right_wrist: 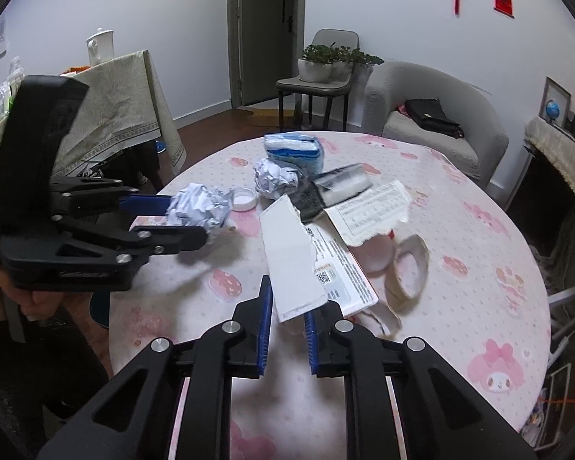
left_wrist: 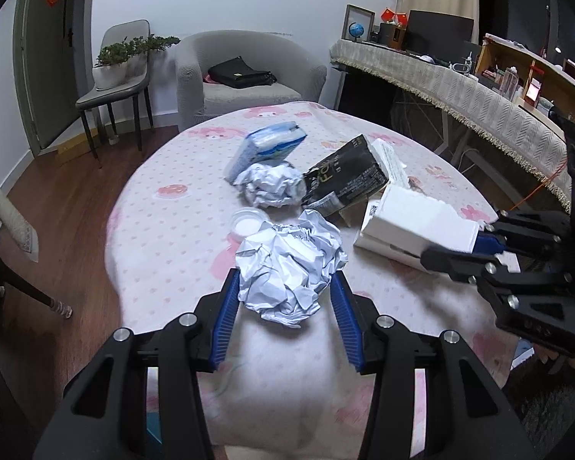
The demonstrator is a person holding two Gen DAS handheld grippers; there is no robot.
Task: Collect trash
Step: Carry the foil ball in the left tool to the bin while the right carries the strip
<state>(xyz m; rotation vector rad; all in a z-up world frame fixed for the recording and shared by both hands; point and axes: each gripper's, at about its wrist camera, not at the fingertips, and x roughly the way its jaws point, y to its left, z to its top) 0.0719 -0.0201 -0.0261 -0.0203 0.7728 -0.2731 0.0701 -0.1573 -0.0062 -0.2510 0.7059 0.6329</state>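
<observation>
Left wrist view, lower centre: left gripper (left_wrist: pixel 285 299), fingers clamped on a paper ball (left_wrist: pixel 287 268), blue pads pressing both its flanks; the ball looks slightly off the desk (left_wrist: pixel 165 237), though I cannot tell for sure. Just behind it sits a small white lid (left_wrist: pixel 247 222). Mid-frame: a second ball (left_wrist: pixel 272 186), a blue tissue pack (left_wrist: pixel 266 145), a black carton (left_wrist: pixel 349 180). Right of frame: a torn white box (left_wrist: pixel 414 226).

Right wrist view, lower centre: right gripper (right_wrist: pixel 287 318), fingers nearly together, nipping the box's near corner. No earlier frame to compare. A tape ring (right_wrist: pixel 408 268) lies right of it.

Step in hand: both grasps taken, pickup. Next move likely calls for lifting both clear and carrying them to a bin; none is in view.
</observation>
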